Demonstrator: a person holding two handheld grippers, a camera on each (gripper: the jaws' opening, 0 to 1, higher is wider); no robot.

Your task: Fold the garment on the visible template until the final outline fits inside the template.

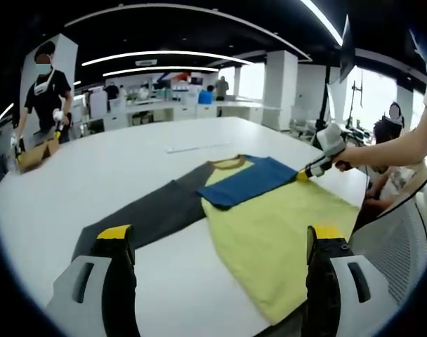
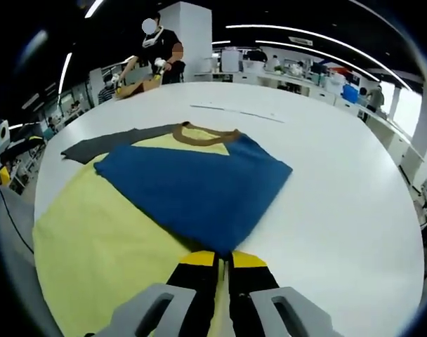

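Open-plan office or lab: strip ceiling lights [image 1: 164, 55], white desks [image 1: 164, 109], columns [image 1: 280, 88].

Both grippers, the left gripper [image 1: 217, 242] and the right gripper [image 2: 225, 261], have black jaws with yellow tips above light grey housings with slots.
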